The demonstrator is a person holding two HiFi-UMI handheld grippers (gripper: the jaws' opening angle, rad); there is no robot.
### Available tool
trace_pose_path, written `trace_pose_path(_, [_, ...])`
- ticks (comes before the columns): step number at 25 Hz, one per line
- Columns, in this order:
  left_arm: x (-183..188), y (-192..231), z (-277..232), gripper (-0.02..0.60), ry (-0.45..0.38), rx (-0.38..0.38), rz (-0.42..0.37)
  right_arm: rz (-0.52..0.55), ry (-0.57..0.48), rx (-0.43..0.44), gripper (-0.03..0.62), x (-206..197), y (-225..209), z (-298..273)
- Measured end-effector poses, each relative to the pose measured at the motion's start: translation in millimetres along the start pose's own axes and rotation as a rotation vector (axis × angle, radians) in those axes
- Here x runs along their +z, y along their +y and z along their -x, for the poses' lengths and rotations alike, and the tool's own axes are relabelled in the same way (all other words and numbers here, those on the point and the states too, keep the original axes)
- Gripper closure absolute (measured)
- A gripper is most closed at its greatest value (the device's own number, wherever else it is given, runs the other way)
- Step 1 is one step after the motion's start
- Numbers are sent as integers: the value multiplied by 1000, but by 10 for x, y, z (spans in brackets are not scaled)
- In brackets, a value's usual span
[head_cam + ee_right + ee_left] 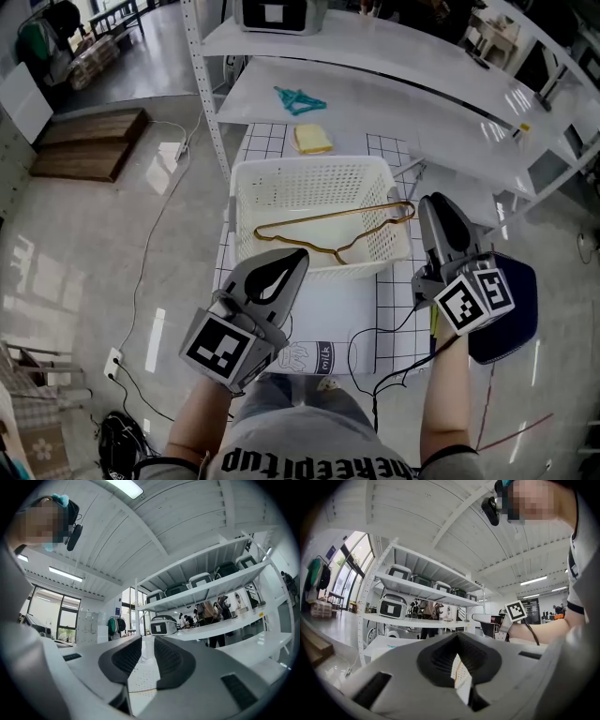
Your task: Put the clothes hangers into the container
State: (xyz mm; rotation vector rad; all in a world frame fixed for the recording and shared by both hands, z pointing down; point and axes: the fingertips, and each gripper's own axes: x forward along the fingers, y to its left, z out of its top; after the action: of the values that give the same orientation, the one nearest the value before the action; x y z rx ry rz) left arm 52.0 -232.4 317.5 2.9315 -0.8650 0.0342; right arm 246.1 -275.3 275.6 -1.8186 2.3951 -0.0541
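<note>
White gridded worktop (267, 141) carries the mesh basket (246, 202), and a gold wire hanger (328, 217) already lies inside it. On the shelf (394, 103) beyond waits a teal hanger (300, 98): light, springy, probably slippery, so pinch its straight bar. Left tongs (298, 255) are pressed together and empty. Right tongs (433, 202) are a crack apart and empty.

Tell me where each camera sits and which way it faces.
Head view: on the person's head, facing steeply down at the white basket; forearms and grippers show.
Left gripper view: on the left gripper, facing the shelves; right forearm shows.
Right gripper view: on the right gripper, facing the shelves; torso shows.
Shared: all see the basket.
</note>
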Motion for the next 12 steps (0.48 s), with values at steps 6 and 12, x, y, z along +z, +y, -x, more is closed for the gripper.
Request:
trace_pose_path(6, [16,-156,-20,569,-9,-37,-2,-8,5,-9,485,-20,65,201])
trace_pose_path(12, [73,-342,-52,569,-48,-85,-23,-10,24,-10,487,-89,216,447])
